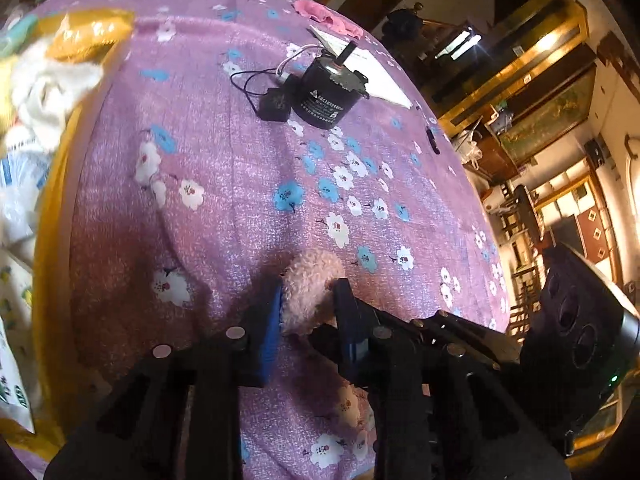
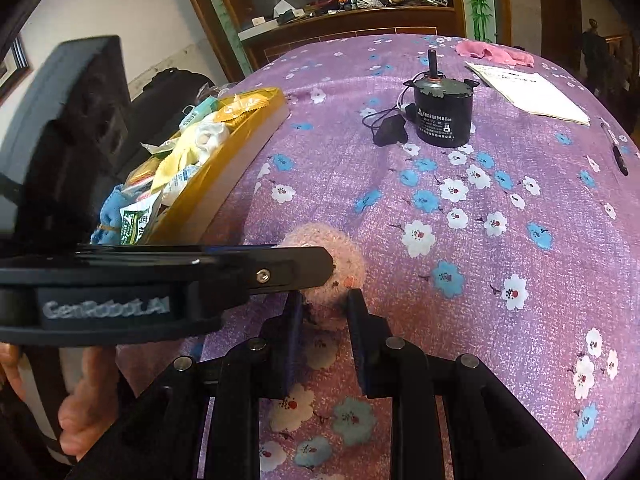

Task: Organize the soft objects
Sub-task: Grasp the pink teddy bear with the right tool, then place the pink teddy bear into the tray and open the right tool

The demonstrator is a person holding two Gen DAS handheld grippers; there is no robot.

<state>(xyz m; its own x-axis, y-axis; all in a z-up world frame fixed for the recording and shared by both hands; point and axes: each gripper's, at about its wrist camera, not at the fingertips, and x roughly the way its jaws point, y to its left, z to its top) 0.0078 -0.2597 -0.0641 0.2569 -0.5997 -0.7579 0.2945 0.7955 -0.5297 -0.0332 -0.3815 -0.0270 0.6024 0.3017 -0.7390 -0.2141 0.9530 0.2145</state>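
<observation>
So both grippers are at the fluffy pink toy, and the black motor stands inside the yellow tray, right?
Not quite. The right wrist view shows the motor standing on the purple cloth, outside the tray. The left gripper and right gripper are indeed at the toy.

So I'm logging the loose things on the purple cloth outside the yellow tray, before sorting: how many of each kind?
Soft things: 2, the fluffy pink toy and the pink cloth
Motor with adapter: 1
Paper booklet: 1
Pen: 1
Total: 5
</observation>
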